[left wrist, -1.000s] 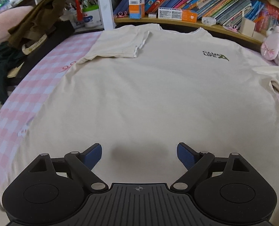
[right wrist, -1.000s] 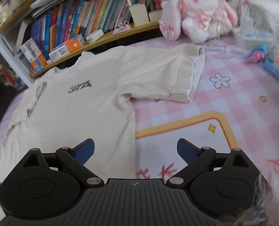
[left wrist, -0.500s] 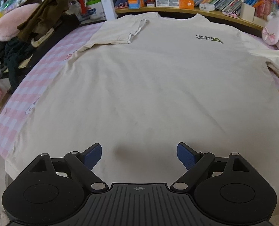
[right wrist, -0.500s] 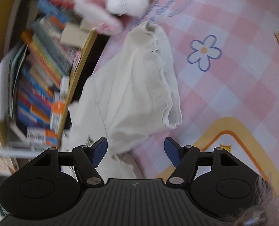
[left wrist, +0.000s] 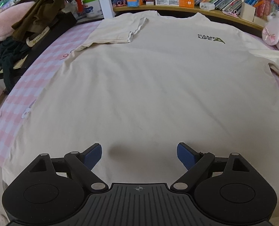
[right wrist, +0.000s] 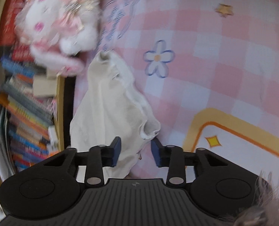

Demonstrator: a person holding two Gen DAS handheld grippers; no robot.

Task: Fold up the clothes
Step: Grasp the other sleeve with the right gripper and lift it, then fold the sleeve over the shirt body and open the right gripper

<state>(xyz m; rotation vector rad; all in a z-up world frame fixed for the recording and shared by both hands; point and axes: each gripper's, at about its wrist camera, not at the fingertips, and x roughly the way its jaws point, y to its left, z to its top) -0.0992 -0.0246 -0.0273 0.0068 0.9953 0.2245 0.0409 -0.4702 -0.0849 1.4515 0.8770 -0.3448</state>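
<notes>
The right gripper (right wrist: pixel 135 151) has just been closing around the T-shirt (left wrist: pixel 148 86) sleeve (right wrist: pixel 111 109) — not yet clamped; left gripper (left wrist: pixel 139 155) gapes idle. Next, likely: pinch, fold inward.

Ahead and left of your right gripper (right wrist: pixel 135 151), the plush toy (right wrist: pixel 60 26) and bookshelf (right wrist: pixel 24 113) are motion-blurred; titles are unreadable. The T-shirt (left wrist: pixel 148 86) is cut off right of your left gripper (left wrist: pixel 139 156), and its near hem is hidden behind the gripper body.
</notes>
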